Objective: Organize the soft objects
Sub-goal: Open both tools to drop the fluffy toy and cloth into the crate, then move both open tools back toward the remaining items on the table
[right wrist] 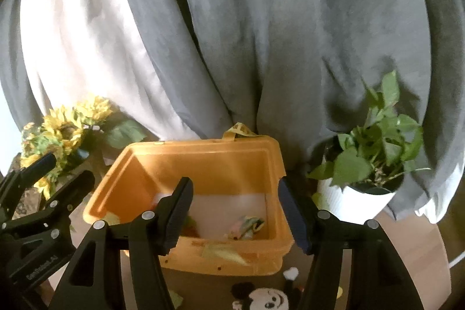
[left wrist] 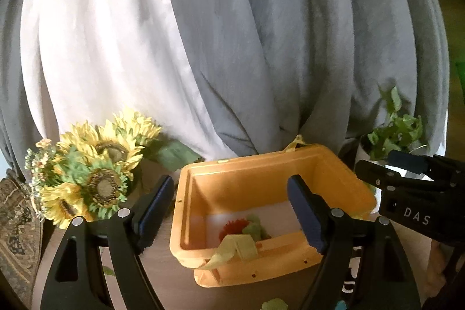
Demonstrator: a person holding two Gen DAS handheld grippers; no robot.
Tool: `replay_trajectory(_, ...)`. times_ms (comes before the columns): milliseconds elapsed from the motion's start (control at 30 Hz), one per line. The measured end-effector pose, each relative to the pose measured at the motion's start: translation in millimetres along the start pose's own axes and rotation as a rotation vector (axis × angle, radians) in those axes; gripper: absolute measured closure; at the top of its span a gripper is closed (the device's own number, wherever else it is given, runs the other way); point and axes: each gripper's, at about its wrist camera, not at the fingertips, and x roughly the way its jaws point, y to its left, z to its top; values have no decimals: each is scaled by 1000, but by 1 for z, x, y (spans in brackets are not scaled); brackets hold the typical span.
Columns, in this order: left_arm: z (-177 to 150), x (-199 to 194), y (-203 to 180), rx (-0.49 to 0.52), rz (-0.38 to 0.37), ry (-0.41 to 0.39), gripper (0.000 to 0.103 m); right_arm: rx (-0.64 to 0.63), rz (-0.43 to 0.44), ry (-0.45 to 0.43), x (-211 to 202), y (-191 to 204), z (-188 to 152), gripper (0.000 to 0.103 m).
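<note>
Right wrist view: the black-and-white mouse-faced plush toy [right wrist: 263, 299] is chopped off by the bottom edge, only the top of its face shows. Whatever lies in the open orange plastic bin [right wrist: 203, 161] is partly behind the black finger [right wrist: 177, 212] of the right gripper, and the pale crumpled soft thing [right wrist: 247, 225] in there is too blurry to name.

Left wrist view: the leafy green potted plant [left wrist: 392, 132] has its white pot mostly behind the other black gripper [left wrist: 412, 193]. A small green scrap [left wrist: 274, 304] is cut by the bottom edge. The patterned brown fabric [left wrist: 17, 222] runs off the left side.
</note>
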Motion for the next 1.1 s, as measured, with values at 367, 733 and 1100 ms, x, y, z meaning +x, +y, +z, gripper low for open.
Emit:
replay_trajectory(367,-11,-55,-6,16,4,-31,23,-6,-18,-51,-58,2,-17,38)
replay_trajectory(733,-31,-99,-12,1,-20,-20,23,-13,-61,-77,-108,6,-41,34)
replay_trajectory(1100,-58,-122,-12,-2,-42,7,16,23,-121,-96,-139,7,-70,22)
